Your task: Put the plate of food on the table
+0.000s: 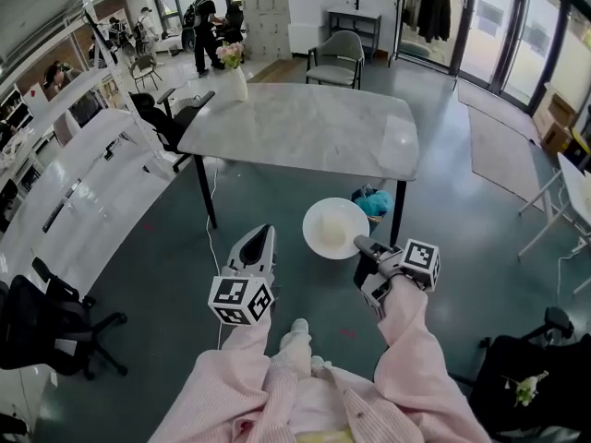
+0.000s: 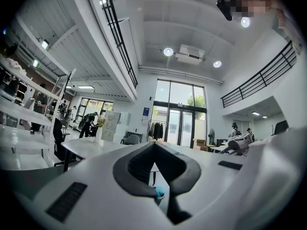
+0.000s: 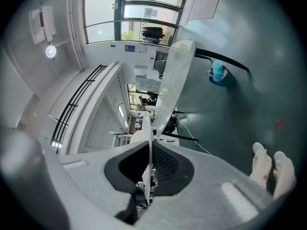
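Short of the table (image 1: 305, 127), the right tongs (image 1: 360, 244) pinch the plate (image 1: 332, 227) by its rim, the left tongs (image 1: 262, 233) closed, empty.

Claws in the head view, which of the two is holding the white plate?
The right claw: its jaws pinch the rim of the white plate. The left claw is shut with nothing between its jaws.

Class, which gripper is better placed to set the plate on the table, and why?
Right: the right gripper clamps the rim of the white plate, short of the table; the left gripper holds nothing.
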